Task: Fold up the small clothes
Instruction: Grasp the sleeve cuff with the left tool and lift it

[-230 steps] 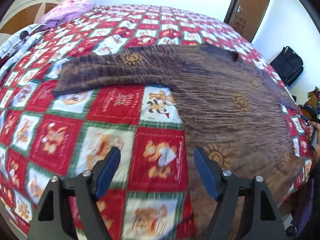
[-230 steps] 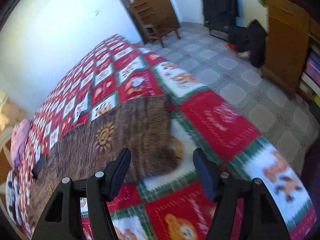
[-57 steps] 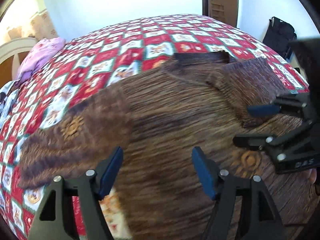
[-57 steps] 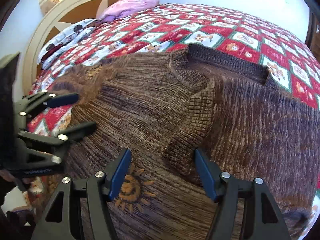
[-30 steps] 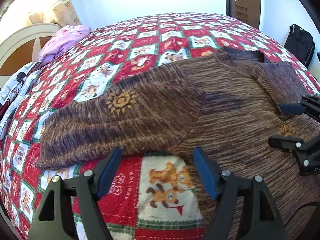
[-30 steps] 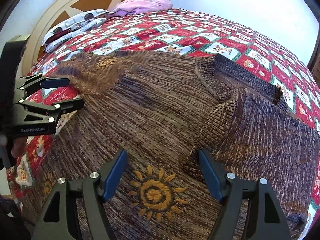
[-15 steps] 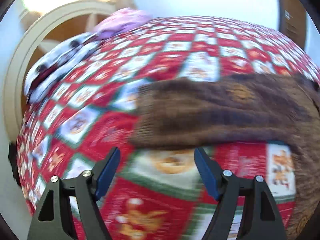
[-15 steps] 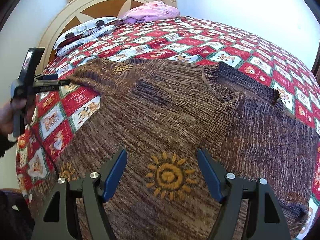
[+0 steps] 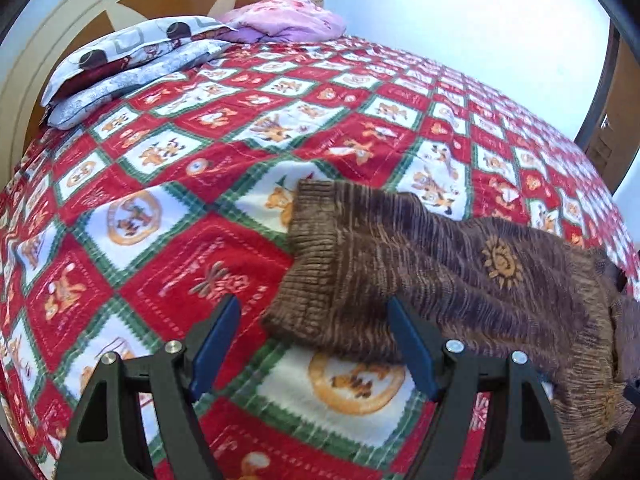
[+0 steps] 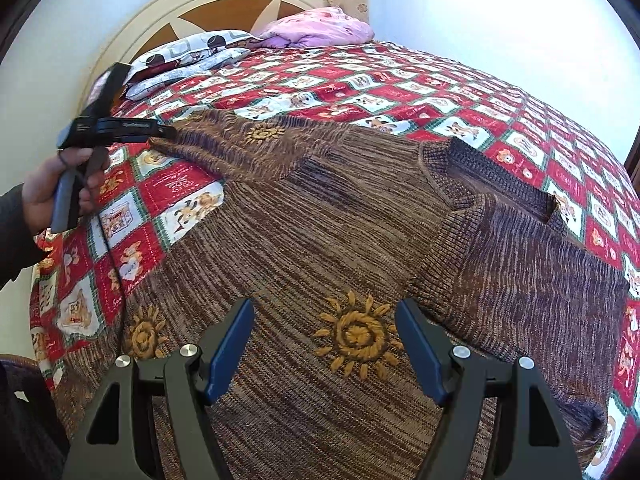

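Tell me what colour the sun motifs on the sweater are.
Orange-gold suns on the streaky brown knit sweater; clearest in the right wrist view.

Sweater (image 10: 320, 240) hem cut off below; right sleeve folded under itself

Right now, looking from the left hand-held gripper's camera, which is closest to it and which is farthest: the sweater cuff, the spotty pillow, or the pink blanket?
1. The sweater cuff, right in front of the left hand-held gripper, between its open fingers.
2. The spotty pillow, far off to the upper left by the headboard.
3. The pink blanket, farthest, at the top behind the pillow.
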`<state>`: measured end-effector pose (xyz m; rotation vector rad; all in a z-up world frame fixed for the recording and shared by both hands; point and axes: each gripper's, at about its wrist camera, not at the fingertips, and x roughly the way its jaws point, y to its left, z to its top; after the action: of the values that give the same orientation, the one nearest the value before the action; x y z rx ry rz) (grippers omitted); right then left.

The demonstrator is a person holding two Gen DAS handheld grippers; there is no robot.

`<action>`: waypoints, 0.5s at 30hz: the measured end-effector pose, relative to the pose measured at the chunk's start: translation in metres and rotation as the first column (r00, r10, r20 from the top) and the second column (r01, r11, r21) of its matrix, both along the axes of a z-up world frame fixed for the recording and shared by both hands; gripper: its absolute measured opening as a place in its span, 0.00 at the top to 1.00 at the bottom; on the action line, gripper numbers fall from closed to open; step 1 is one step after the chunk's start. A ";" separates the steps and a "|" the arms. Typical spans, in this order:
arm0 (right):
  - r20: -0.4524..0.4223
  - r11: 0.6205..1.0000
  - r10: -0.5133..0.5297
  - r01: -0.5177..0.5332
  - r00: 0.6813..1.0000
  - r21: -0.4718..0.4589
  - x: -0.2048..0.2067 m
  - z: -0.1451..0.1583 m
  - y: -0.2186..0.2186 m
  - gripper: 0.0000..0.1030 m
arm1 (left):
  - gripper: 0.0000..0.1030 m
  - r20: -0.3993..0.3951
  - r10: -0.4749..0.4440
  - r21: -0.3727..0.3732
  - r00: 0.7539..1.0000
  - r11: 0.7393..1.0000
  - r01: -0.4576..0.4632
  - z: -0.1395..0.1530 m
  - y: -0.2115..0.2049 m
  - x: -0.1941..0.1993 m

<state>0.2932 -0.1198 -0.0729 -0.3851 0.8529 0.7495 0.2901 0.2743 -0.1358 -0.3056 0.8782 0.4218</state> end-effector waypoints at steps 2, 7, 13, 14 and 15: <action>0.003 1.000 -0.001 0.001 1.000 0.005 -0.001 0.001 -0.001 0.28 | 0.26 -0.026 0.002 -0.025 1.000 1.000 -0.003 -0.009 0.002 0.007; 0.008 1.000 -0.013 0.013 1.000 0.026 -0.003 0.005 -0.007 0.28 | 0.81 -0.017 -0.018 -0.013 1.000 1.000 0.018 -0.007 0.001 0.011; 0.012 0.998 -0.042 0.041 0.999 0.046 -0.005 0.005 -0.018 0.28 | 0.87 0.006 -0.058 -0.029 0.998 0.998 0.058 0.008 -0.004 0.015; 0.012 0.998 -0.047 0.046 0.999 0.050 -0.005 0.005 -0.020 0.28 | 0.87 0.014 -0.059 -0.034 0.998 0.998 0.059 0.010 -0.005 0.016; 0.012 0.997 -0.053 0.052 0.999 0.055 -0.005 0.006 -0.023 0.28 | 0.87 0.024 -0.060 -0.038 0.998 0.997 0.061 0.013 -0.006 0.016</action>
<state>0.2882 -0.1425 -0.0670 -0.3178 0.8252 0.7188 0.3060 0.2686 -0.1228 -0.3183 0.8717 0.3448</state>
